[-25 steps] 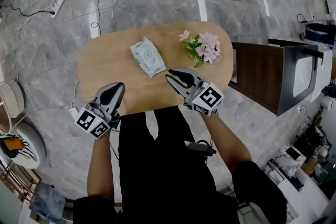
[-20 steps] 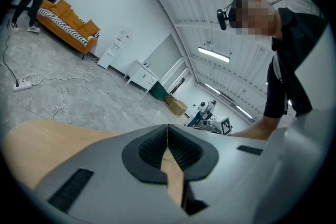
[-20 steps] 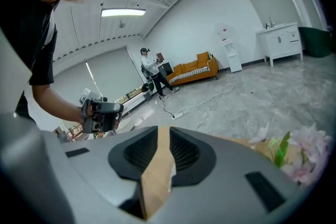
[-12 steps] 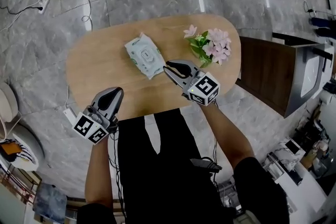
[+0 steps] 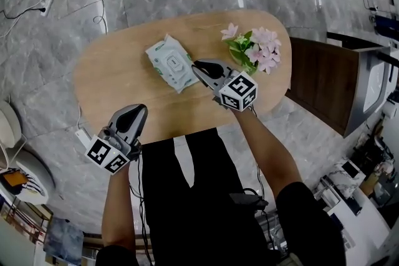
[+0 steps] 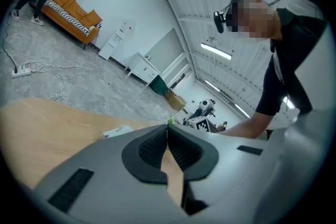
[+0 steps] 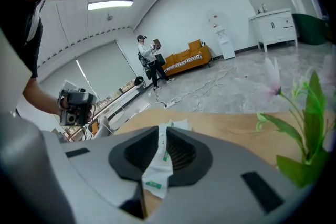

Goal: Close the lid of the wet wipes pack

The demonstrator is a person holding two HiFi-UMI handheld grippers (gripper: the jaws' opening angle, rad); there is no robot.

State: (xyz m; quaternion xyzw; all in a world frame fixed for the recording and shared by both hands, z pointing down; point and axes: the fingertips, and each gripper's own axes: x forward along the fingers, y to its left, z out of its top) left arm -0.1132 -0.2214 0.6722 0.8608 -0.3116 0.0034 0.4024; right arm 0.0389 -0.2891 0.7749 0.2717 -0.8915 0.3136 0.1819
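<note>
The wet wipes pack (image 5: 169,63) is white and green and lies flat on the oval wooden table (image 5: 112,78), left of centre; its lid (image 5: 176,61) looks flat against the pack. My right gripper (image 5: 197,65) is shut, its tips just right of the pack's right edge. In the right gripper view the pack (image 7: 156,168) shows through the slit between the shut jaws of the right gripper (image 7: 159,131). My left gripper (image 5: 138,108) is shut with nothing in it, over the table's near edge; in its own view the left gripper (image 6: 167,127) points toward the pack (image 6: 116,131).
A bunch of pink flowers with green leaves (image 5: 254,52) lies on the table just right of my right gripper. A dark wooden cabinet (image 5: 318,84) stands to the table's right. Cables and a power strip (image 5: 47,2) lie on the grey floor beyond.
My right gripper has moved forward and left, from the table's middle up to the pack's right edge. My left gripper has stayed at the near edge.
</note>
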